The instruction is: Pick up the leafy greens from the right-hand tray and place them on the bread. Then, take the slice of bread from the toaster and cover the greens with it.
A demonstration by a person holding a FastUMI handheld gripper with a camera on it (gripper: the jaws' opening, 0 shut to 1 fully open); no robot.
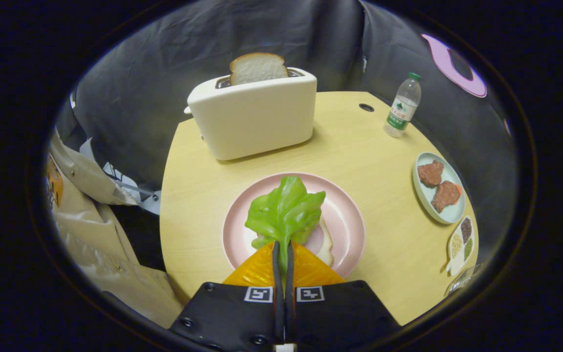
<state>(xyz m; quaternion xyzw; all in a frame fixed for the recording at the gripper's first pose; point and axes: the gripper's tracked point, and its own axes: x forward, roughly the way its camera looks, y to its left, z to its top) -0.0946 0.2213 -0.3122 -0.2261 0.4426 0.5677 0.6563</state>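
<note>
So the gripper (282, 252) has its two fingers pinched together on the stem end of the leafy greens (286, 211), with the leaf fanning out ahead of the fingertips and hanging over the pink plate (347, 215). I'll use that plate as the anchor for everything else. On the plate, mostly hidden under the leaf and the fingers, there's a slice of bread (324, 243) peeking out on the side nearer the trays; can't tell if the greens are actually touching it or just hovering above it. Beyond the plate, toward the back of the wooden table (359, 146), sits a cream toaster (254, 117) with a second bread slice (257, 67) sticking up out of its slot. Off to the right of the plate, well apart from it, is a pale blue oval tray (428, 195) with two brownish meat-looking pieces (439, 185) on it, and just nearer than that a small white divided dish (460, 244) with little heaps of seeds or grains in its compartments. Farther back on that same side, past the tray, a clear water bottle (402, 105) with a green cap stands upright near the table's edge. On the opposite side of the plate, off the table, you can see a person's beige sleeve (96, 234).
</note>
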